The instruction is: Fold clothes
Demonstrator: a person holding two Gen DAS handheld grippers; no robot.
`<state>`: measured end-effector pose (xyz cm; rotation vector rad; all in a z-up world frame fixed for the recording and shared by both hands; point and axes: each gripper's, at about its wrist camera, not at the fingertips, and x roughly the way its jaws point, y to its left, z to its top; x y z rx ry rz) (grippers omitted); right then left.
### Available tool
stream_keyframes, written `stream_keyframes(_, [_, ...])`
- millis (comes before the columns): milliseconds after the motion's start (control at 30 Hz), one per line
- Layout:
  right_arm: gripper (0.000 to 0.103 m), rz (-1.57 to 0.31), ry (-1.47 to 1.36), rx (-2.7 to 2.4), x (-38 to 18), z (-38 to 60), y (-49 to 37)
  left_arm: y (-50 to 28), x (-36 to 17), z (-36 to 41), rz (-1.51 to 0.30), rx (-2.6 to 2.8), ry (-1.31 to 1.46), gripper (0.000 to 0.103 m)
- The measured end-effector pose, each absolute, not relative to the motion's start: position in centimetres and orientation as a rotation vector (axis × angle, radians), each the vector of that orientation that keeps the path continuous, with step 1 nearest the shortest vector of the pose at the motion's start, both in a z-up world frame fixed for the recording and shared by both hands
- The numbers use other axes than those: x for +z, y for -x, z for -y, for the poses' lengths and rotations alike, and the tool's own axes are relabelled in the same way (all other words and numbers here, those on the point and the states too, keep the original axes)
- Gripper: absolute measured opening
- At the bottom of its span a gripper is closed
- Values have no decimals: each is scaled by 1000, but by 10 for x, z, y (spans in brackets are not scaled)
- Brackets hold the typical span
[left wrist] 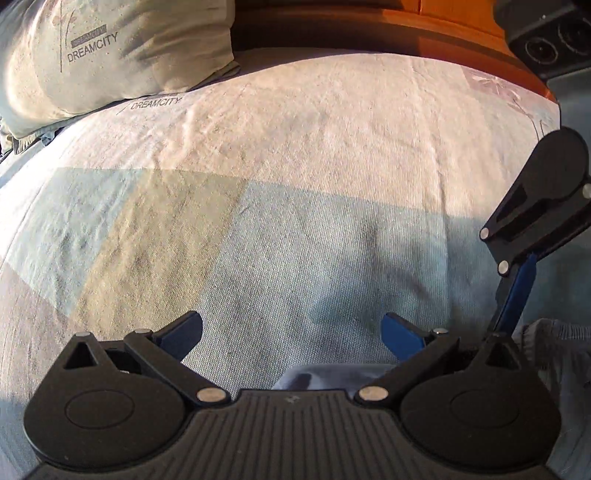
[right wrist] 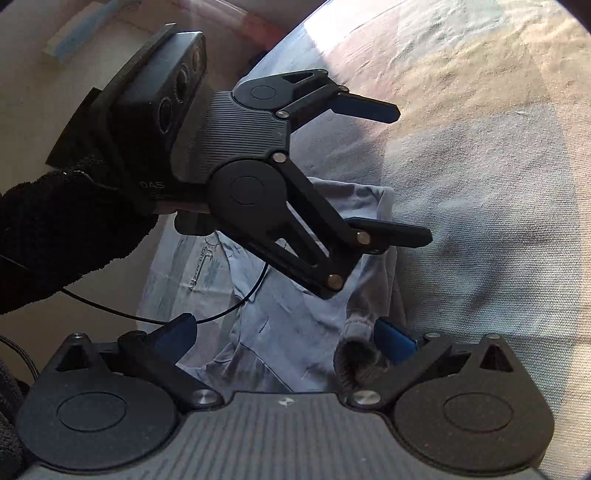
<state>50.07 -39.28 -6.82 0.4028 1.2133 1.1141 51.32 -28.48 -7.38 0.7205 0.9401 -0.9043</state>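
A light blue garment (right wrist: 291, 317) lies bunched in folds on the bed's near edge, and a grey ribbed cuff (right wrist: 356, 350) rests on it. My right gripper (right wrist: 286, 332) hovers open just above the garment, its right finger (right wrist: 393, 338) beside the cuff. My left gripper (right wrist: 402, 173) is also open, a little further over the bed, with nothing between its fingers. In the left wrist view the left gripper (left wrist: 293, 330) faces bare sheet. At that view's right edge are a blue finger (left wrist: 517, 295) of the right gripper and a bit of the cuff (left wrist: 554, 354).
A pale printed bedsheet (left wrist: 295, 166) covers the mattress, half in sunlight. A pillow (left wrist: 118, 55) marked DREAMCITY lies at the far left, and behind it runs an orange wooden headboard (left wrist: 443, 22). A black sleeve (right wrist: 55, 240) and a thin black cable (right wrist: 221, 314) are at the left.
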Motion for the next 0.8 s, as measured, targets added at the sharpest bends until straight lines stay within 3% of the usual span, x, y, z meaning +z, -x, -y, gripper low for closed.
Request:
stream_keyframes(400, [103, -1224, -208, 1098, -97, 374, -504, -515, -26, 238, -869, -865, -565, 102])
stream_keyframes(600, [103, -1213, -386, 1134, -113, 376, -522, -504, -23, 201, -947, -823, -492, 102])
stream_keyframes(667, [101, -1209, -466, 1136, -118, 389, -524, -492, -35, 192, -993, -824, -514, 102])
stream_keyframes(733, [92, -1195, -469, 1134, -118, 395, -524, -478, -45, 182, -1034, -825, -526, 102])
stream_keyframes(800, [91, -1190, -464, 1133, -118, 397, -525, -467, -51, 174, -1063, -821, -513, 102])
